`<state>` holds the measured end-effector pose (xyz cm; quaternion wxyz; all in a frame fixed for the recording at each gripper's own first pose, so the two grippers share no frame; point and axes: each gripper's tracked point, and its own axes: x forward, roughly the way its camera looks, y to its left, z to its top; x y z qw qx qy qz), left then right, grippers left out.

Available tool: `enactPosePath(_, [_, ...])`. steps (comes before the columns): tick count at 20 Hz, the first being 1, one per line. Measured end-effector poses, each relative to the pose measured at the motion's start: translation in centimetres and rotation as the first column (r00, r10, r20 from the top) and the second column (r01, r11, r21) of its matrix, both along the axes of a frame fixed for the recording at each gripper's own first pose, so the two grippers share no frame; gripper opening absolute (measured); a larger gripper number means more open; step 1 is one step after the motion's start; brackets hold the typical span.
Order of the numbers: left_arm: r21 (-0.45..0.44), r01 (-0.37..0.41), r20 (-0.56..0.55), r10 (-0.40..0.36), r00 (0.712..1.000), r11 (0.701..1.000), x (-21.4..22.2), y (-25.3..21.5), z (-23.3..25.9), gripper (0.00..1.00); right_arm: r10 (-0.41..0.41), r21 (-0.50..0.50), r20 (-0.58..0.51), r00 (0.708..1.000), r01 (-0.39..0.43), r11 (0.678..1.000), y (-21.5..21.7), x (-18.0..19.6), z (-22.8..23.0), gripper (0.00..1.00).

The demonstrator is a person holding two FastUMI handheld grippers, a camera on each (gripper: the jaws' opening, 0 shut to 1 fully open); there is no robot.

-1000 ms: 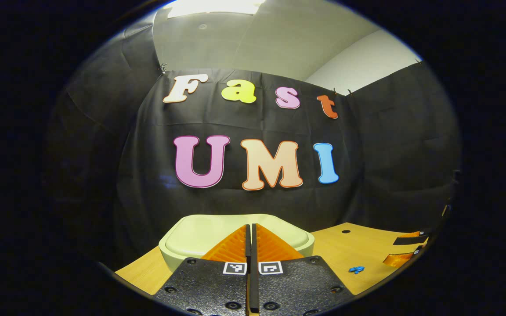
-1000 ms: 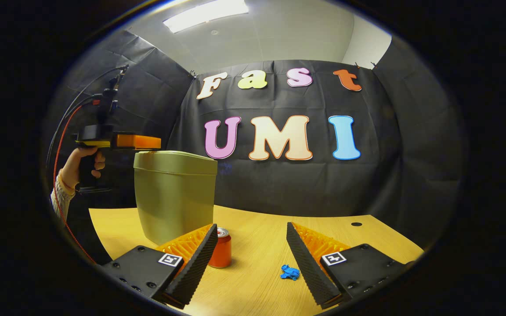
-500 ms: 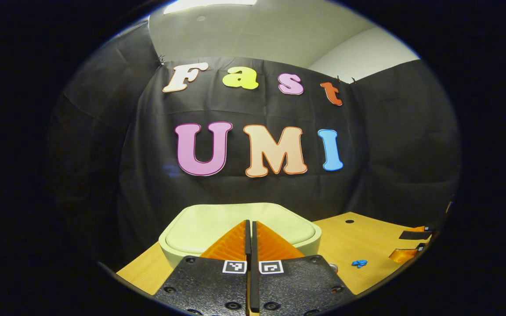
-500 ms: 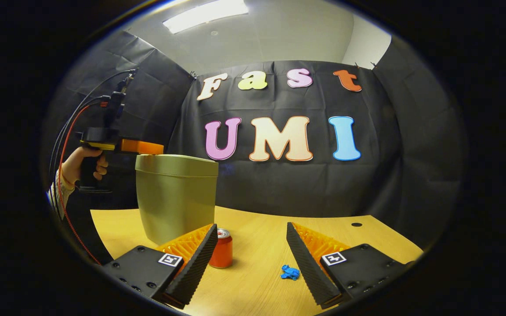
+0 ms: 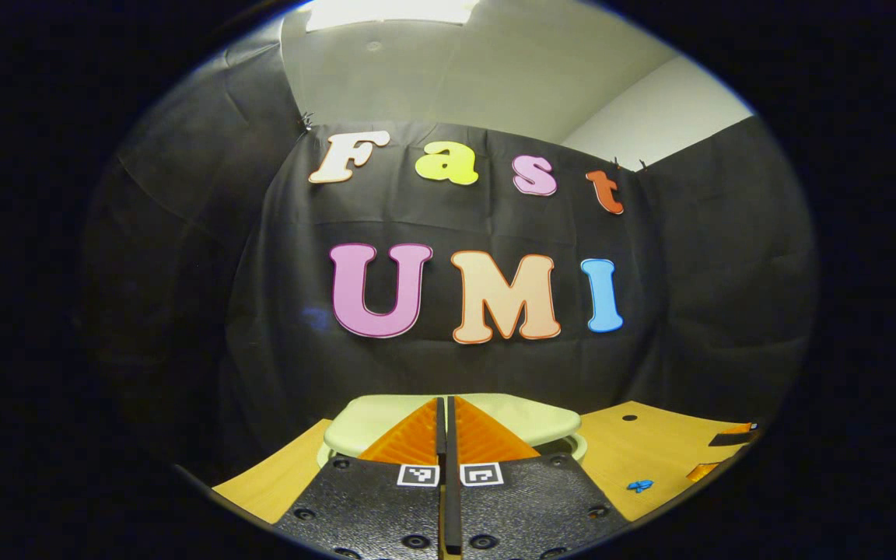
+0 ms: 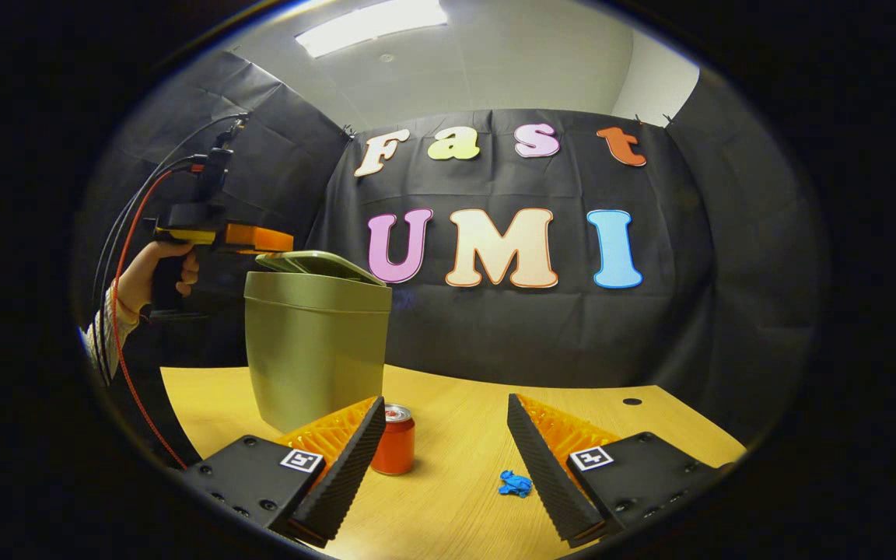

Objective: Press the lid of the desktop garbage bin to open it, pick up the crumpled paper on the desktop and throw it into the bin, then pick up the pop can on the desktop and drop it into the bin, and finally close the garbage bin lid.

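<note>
The pale green bin (image 6: 316,350) stands on the left of the wooden table (image 6: 456,498). Its lid (image 6: 320,263) is tilted, raised on the side toward my left gripper (image 6: 281,241) and down on the far side. In the left gripper view my left gripper (image 5: 446,400) is shut with nothing in it, its tips just over the lid (image 5: 510,420). My right gripper (image 6: 444,404) stands open low over the table. The red pop can (image 6: 393,439) is upright beside its left finger. The small blue crumpled paper (image 6: 514,483) lies on the table by its right finger (image 6: 541,459).
A hand (image 6: 160,268) in a striped sleeve holds the left gripper, with cables running up from it. The table has a small round hole (image 6: 631,401) at the back right. The black cloth wall stands close behind the bin.
The lid was flat and shut under the left gripper's tips; now it has sprung up on the gripper's side. The left gripper rose slightly. The right gripper, can and paper have stayed put.
</note>
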<state>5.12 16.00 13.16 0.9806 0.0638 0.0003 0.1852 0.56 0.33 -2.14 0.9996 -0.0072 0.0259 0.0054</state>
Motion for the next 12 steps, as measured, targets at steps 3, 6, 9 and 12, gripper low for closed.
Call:
enactPosePath(3, [0.028, 0.022, 0.039, -0.023, 0.999, 0.999, 0.0, -1.0, 2.3, 0.00, -0.007, -0.008, 0.005, 1.000, 0.007, 1.000, -0.1, 0.0, 0.1, 0.99])
enactPosePath(6, [0.048, 0.065, 0.051, -0.067, 0.996, 0.997, -0.2, -2.9, 3.0, 0.00, -0.012, -0.009, 0.000, 1.000, 0.012, 1.000, -0.3, 0.0, -0.1, 0.99])
enactPosePath(9, [0.051, 0.113, 0.049, -0.115, 0.992, 0.992, -0.8, -4.9, 2.8, 0.00, -0.013, -0.001, -0.006, 1.000, 0.013, 1.000, -0.4, 0.0, -0.3, 0.99])
enactPosePath(12, [0.055, 0.158, 0.044, -0.161, 0.986, 0.986, -1.7, -6.6, 1.5, 0.00, -0.015, 0.005, -0.014, 1.000, 0.015, 1.000, -0.6, 0.1, -0.5, 0.99])
